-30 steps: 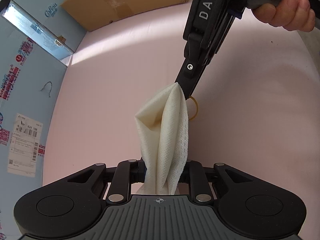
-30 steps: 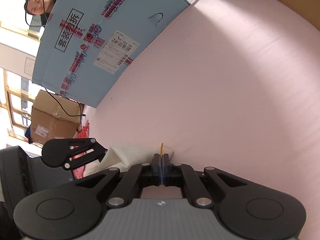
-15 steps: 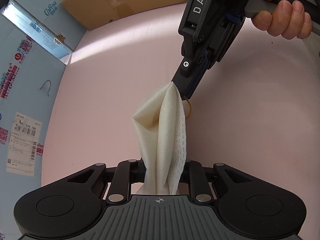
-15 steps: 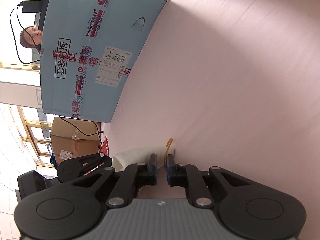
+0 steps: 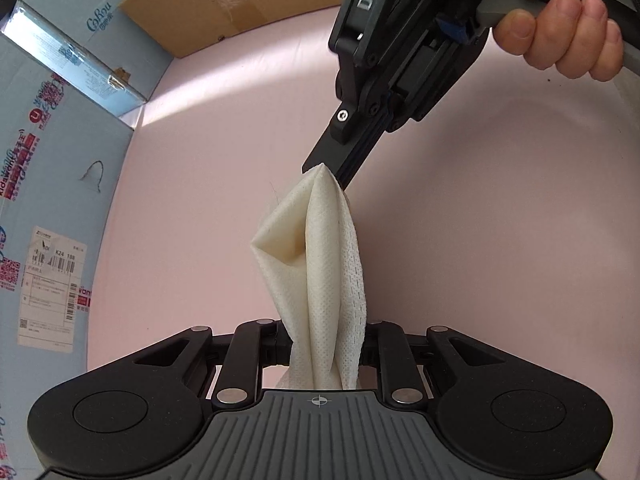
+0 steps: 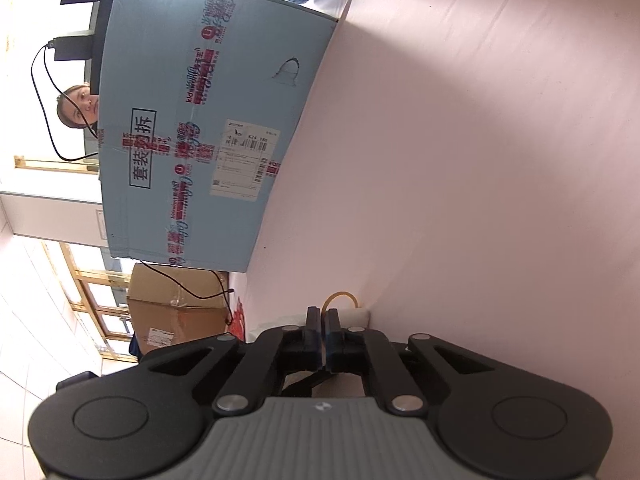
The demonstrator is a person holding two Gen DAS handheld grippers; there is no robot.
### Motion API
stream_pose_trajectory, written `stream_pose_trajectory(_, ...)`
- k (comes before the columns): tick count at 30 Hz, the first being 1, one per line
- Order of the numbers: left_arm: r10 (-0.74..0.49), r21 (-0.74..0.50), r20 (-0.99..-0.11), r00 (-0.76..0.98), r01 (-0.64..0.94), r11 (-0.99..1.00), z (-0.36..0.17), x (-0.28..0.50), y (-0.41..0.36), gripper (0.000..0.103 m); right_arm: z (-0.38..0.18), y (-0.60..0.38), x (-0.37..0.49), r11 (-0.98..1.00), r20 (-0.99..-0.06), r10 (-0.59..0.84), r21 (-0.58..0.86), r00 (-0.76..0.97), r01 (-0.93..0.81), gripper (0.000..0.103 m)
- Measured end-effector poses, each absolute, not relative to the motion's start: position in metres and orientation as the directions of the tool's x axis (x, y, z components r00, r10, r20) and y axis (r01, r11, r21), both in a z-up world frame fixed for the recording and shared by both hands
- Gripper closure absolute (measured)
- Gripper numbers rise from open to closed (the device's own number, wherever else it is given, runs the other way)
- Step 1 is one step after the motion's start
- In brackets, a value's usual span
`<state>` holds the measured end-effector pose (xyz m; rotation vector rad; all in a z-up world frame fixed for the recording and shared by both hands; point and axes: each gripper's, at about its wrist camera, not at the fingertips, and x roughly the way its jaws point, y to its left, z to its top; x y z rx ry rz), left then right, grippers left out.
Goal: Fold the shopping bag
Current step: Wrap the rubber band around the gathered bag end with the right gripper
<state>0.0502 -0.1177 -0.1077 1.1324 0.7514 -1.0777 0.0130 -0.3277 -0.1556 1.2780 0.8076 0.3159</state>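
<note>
Now we see the bunched shopping bag (image 5: 320, 280) pinched in our left tool (image 5: 324, 354), its tip by our closing right tool (image 5: 326, 170), whose own view alone shows a rubber band (image 6: 340, 298).

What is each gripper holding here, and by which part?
Left gripper clamps the rolled white shopping bag at its near end. Right gripper is shut at the far tip.

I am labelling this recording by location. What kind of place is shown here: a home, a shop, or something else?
Probably an office or storage room set up for recording, not a home: a pink table cover walled by a blue shipping carton and brown cardboard box, with tiled floor and windows behind.
</note>
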Motion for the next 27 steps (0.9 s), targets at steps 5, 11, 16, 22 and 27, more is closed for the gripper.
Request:
stream_pose_trajectory(5, -0.271, 0.354, -0.899, 0.345, 0.935, 0.017, -0.110, 0.046, -0.121, 0.086, -0.152, -0.327, 0.013, 0.247, -0.297, 0.657, 0.953, 0.692, 0.174, 0.101)
stream_pose_trajectory(11, -0.235, 0.393, -0.900, 0.367, 0.917, -0.073, -0.115, 0.036, -0.129, 0.089, -0.134, -0.328, 0.012, 0.277, -0.274, 0.698, 0.955, 0.662, 0.103, 0.097)
stream_pose_trajectory(16, -0.225, 0.414, -0.896, 0.383, 0.903, -0.114, -0.118, 0.032, -0.131, 0.090, -0.117, -0.324, 0.016, 0.330, -0.281, 0.728, 0.943, 0.625, 0.038, 0.097)
stream_pose_trajectory(22, -0.232, 0.411, -0.895, 0.382, 0.907, -0.093, -0.116, 0.033, -0.129, 0.090, -0.104, -0.317, 0.019, 0.392, -0.317, 0.726, 0.920, 0.610, 0.011, 0.092)
stream_pose_trajectory(27, -0.249, 0.400, -0.892, 0.379, 0.915, -0.042, -0.112, 0.039, -0.124, 0.087, -0.084, -0.304, 0.026, 0.542, -0.413, 0.690, 0.839, 0.594, -0.046, 0.085)
